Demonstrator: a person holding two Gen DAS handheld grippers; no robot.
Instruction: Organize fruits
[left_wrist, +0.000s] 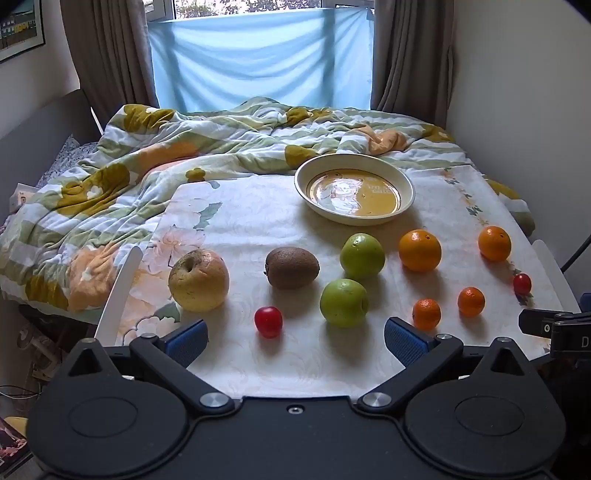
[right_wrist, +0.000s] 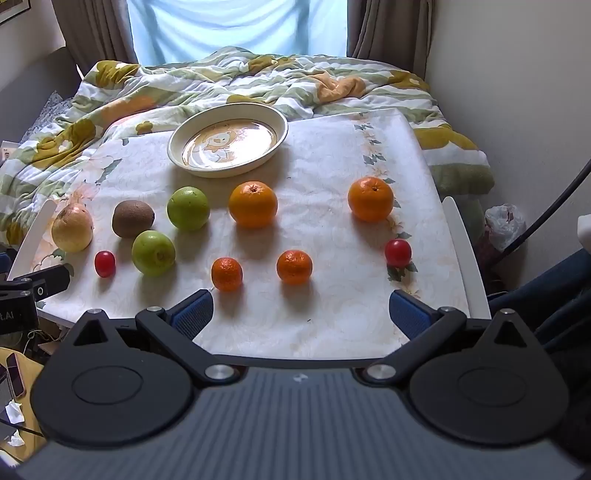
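Fruit lies loose on a floral tablecloth (left_wrist: 258, 221): a yellow apple (left_wrist: 198, 280), a kiwi (left_wrist: 292, 267), two green apples (left_wrist: 362, 255) (left_wrist: 344, 302), two oranges (left_wrist: 420, 250) (left_wrist: 494, 243), two mandarins (left_wrist: 426, 314) (left_wrist: 471, 301) and two cherry tomatoes (left_wrist: 268, 321) (left_wrist: 522, 283). An empty cream bowl (left_wrist: 354, 188) stands behind them; it shows too in the right wrist view (right_wrist: 228, 139). My left gripper (left_wrist: 295, 338) is open and empty at the near edge, just short of the tomato. My right gripper (right_wrist: 301, 310) is open and empty, near the mandarins (right_wrist: 226, 274) (right_wrist: 294, 266).
A rumpled floral duvet (left_wrist: 147, 155) covers the bed behind the table. Walls stand close on the right (left_wrist: 524, 110). White table rails (left_wrist: 120, 291) (right_wrist: 461, 243) flank the cloth. A plastic bag (right_wrist: 504, 225) lies on the floor at right.
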